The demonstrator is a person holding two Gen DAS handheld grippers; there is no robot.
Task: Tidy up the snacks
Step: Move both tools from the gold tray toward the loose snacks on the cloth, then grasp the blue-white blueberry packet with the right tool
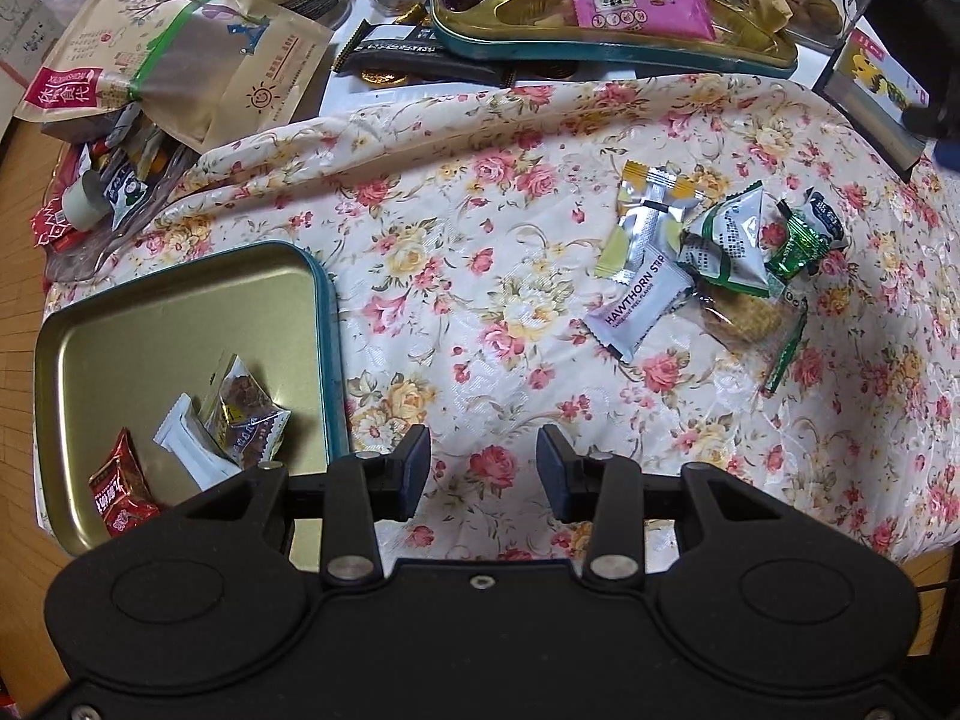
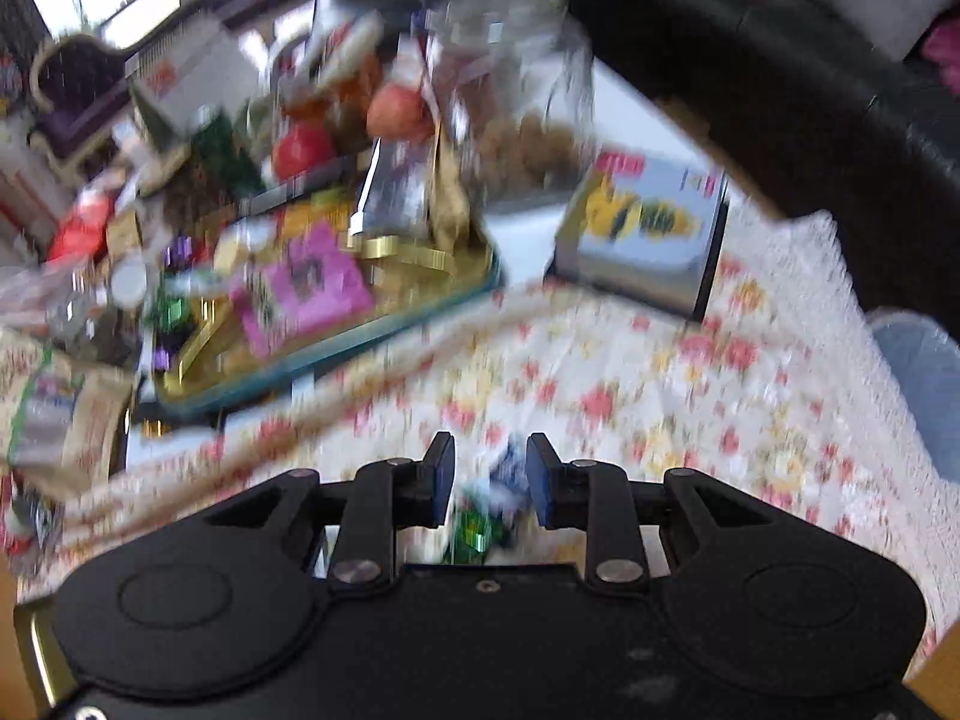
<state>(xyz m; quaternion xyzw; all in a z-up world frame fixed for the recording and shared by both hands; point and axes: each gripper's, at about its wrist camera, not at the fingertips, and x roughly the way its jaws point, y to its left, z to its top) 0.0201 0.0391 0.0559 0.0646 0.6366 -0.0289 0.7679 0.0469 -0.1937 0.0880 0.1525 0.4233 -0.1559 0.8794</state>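
Hovering over the floral tablecloth, the left gripper has its fingers spread with nothing between them. At its nine o'clock a gold tin tray holds three wrapped snacks; at two o'clock lies a loose snack pile, a fuller tin beyond at twelve. Only the blurred right view shows the right gripper, fingers parted over green and blue wrappers; contact unclear.
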